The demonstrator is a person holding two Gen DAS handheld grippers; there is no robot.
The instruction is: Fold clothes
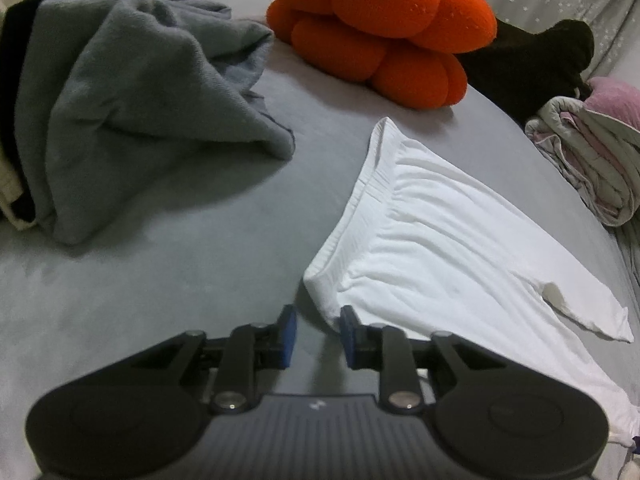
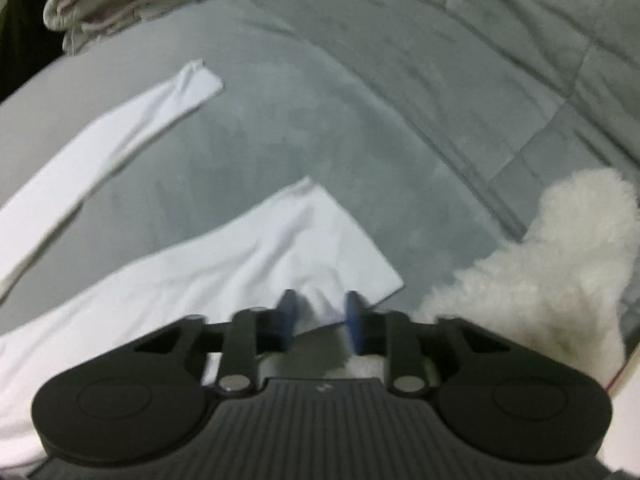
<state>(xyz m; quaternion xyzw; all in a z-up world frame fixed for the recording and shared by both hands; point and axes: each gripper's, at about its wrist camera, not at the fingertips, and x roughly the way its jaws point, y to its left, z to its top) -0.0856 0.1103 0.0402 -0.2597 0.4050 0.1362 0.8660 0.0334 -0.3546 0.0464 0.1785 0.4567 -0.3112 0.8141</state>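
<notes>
Between the blue pads of the left gripper [image 1: 318, 334] only grey bedsheet [image 1: 160, 300] shows; its jaws stand apart with nothing clamped, and the near waistband corner of the white pants [image 1: 432, 248] lies just beside the right pad, perhaps touching it. Those pants spread flat away to the right, one edge cut off by the gripper body. Further off sit a crumpled grey garment [image 1: 132, 120], an orange plush cushion [image 1: 380, 28] and a folded quilt [image 1: 592, 160]. The right gripper [image 2: 320, 318] hangs over a pant leg's hem [image 2: 320, 236], jaws parted, a pinch of white cloth rising between them; blur hides whether the pads press it. A fluffy white plush [image 2: 560, 264] lies just beside, partly cut off.
</notes>
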